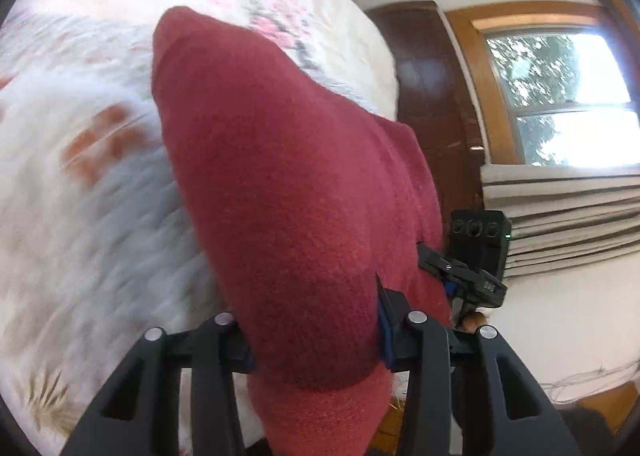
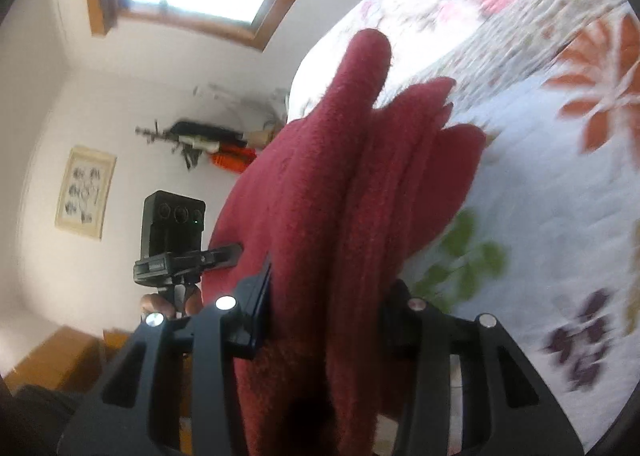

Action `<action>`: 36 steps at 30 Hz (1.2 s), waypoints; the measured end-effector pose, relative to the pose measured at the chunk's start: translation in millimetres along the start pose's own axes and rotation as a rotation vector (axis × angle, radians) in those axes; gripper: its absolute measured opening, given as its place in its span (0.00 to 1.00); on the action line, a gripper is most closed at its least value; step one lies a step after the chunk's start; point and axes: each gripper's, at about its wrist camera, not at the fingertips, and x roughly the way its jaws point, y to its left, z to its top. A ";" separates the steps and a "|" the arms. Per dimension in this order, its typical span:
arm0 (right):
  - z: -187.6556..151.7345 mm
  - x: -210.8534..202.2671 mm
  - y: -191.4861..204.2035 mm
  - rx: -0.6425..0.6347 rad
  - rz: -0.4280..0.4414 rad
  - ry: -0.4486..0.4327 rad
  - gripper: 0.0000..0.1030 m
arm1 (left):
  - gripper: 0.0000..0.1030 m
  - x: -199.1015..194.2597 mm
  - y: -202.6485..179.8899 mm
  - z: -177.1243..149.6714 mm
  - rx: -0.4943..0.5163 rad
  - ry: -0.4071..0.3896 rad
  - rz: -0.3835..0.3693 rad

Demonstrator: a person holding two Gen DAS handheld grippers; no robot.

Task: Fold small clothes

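Observation:
A dark red fleece garment (image 1: pixel 280 176) hangs in the air over the bed, stretched between both grippers. My left gripper (image 1: pixel 316 336) is shut on one end of it, and the cloth fills the space between its fingers. In the left wrist view my right gripper (image 1: pixel 436 256) bites the cloth's far edge, close by. In the right wrist view the red garment (image 2: pixel 340 184) shows as several bunched layers pinched in my right gripper (image 2: pixel 326 304). My left gripper (image 2: pixel 228 250) grips the garment's left edge there, with a hand (image 2: pixel 160 302) below it.
A floral quilt covers the bed (image 1: pixel 80 196) under the garment and is seen again in the right wrist view (image 2: pixel 540 176). A dark wooden door (image 1: pixel 424 76), a window (image 1: pixel 560 96) and a folded blind (image 1: pixel 560 208) stand beyond. A framed picture (image 2: pixel 86 192) hangs on the wall.

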 end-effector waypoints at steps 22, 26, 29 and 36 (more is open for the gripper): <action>10.4 87.2 51.6 -0.154 -0.138 0.064 0.47 | 0.88 -46.3 26.8 -125.7 0.120 -0.189 -0.114; 17.4 74.5 21.2 -0.113 -0.190 0.067 0.10 | 0.89 -0.7 38.0 -133.0 0.103 -0.101 -0.060; 23.0 45.5 40.5 -0.192 -0.170 0.000 0.54 | 0.96 -7.5 38.3 -129.2 0.054 -0.120 -0.099; 59.9 93.4 4.5 -0.119 -0.297 0.078 0.36 | 0.96 4.6 43.2 -111.3 0.013 -0.058 -0.078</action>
